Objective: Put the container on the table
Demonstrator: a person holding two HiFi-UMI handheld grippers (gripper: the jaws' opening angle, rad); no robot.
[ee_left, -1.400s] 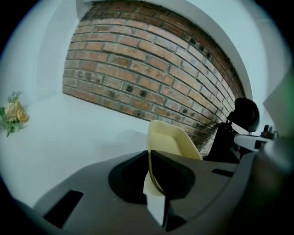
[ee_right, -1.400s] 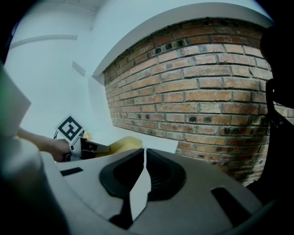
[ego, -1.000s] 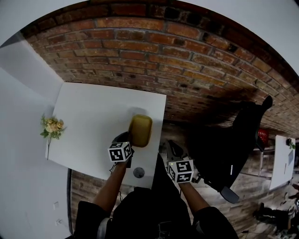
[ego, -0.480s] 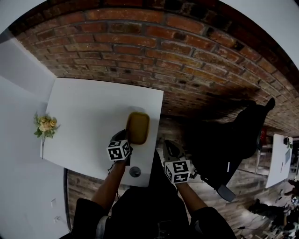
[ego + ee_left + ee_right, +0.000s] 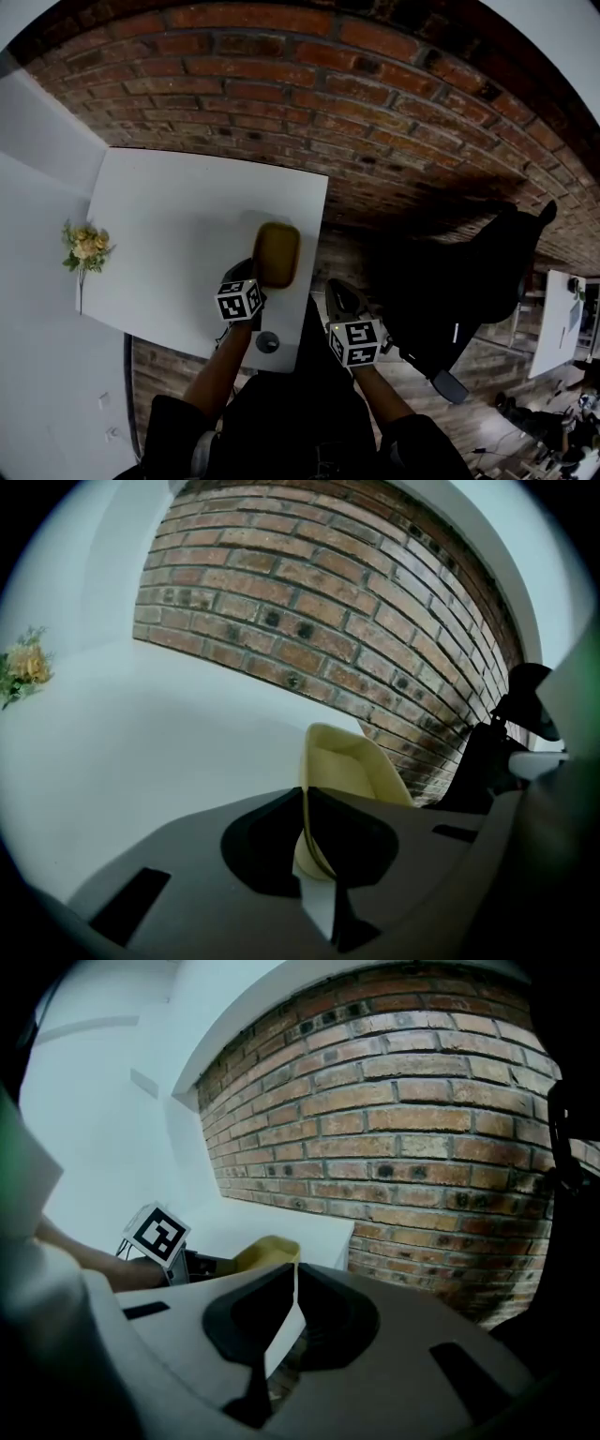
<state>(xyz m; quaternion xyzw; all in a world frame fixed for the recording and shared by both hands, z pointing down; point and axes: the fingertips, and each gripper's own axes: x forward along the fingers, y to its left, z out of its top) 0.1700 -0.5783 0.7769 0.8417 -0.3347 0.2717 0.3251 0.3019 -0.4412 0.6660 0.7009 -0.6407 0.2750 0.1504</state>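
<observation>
One yellow container (image 5: pixel 277 254), rim pinched in the left gripper (image 5: pixel 306 803), is over the right side of the one white table (image 5: pixel 169 234), maybe touching it, and the right gripper (image 5: pixel 293 1269) is closed on nothing.

left gripper (image 5: pixel 306 803) | jaws clamped on container (image 5: pixel 352 766) rim | white table (image 5: pixel 141 724) behind | flowers (image 5: pixel 23 667) far left
</observation>
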